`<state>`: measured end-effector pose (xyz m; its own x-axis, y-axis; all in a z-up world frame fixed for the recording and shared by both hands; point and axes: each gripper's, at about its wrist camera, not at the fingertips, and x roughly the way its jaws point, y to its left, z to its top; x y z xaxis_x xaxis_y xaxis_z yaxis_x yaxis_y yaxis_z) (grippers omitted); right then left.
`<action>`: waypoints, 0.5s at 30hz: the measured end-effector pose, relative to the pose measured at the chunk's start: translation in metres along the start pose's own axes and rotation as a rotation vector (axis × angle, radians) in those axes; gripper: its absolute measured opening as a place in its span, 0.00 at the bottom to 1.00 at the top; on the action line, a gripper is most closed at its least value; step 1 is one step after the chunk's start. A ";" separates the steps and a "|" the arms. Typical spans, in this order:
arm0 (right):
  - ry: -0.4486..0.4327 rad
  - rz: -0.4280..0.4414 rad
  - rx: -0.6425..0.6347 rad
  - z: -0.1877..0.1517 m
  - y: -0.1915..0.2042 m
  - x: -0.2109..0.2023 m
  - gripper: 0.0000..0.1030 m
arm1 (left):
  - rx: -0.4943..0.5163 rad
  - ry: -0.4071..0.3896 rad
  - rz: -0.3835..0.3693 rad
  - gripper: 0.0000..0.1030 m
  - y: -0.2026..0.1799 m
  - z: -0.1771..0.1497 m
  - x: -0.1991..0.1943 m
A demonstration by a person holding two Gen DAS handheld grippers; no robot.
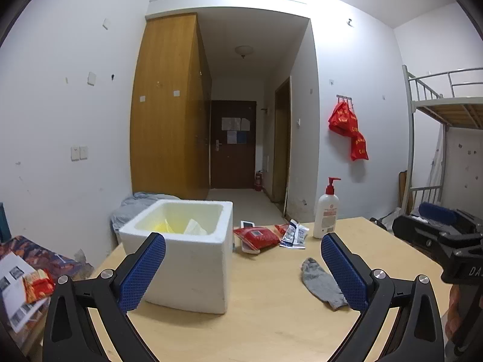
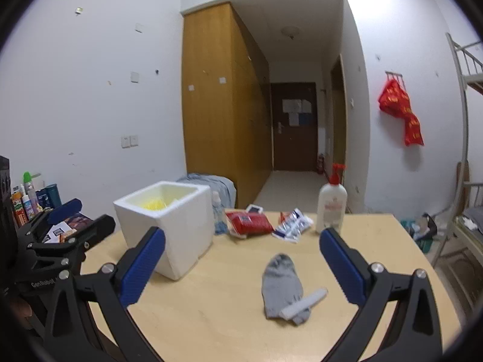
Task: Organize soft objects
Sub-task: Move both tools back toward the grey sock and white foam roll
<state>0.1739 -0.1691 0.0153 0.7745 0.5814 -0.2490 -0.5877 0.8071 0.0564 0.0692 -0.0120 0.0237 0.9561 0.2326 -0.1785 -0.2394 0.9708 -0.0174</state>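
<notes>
Both my left gripper (image 1: 243, 259) and right gripper (image 2: 241, 256) gape wide, empty. I'd pinch the grey sock (image 2: 282, 283), lower centre, mid-body, then drop it into the foam box (image 2: 169, 226).

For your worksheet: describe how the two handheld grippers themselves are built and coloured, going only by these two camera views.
Both the left gripper and right gripper share one design: black angular linkage arms with round silver pivot bolts, ending in flat fingers faced with blue dimpled pads. White lettering marks the black bodies; it is only partly readable.
</notes>
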 end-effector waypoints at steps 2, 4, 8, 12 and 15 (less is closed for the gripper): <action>0.013 -0.007 0.003 -0.006 -0.002 0.000 1.00 | -0.008 0.002 -0.003 1.00 -0.003 -0.006 0.003; 0.025 -0.018 0.011 -0.014 -0.005 0.001 1.00 | -0.013 0.004 -0.003 1.00 -0.005 -0.010 0.006; 0.056 -0.024 0.046 -0.025 -0.015 0.004 1.00 | 0.001 -0.001 0.009 1.00 -0.012 -0.021 0.009; 0.081 -0.036 0.075 -0.031 -0.023 0.008 1.00 | -0.013 0.028 -0.012 1.00 -0.014 -0.029 0.015; 0.104 -0.050 0.089 -0.035 -0.028 0.012 1.00 | -0.007 0.051 -0.024 1.00 -0.020 -0.035 0.022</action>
<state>0.1913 -0.1890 -0.0235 0.7713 0.5303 -0.3521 -0.5226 0.8433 0.1254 0.0890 -0.0281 -0.0145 0.9516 0.2061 -0.2281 -0.2183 0.9754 -0.0294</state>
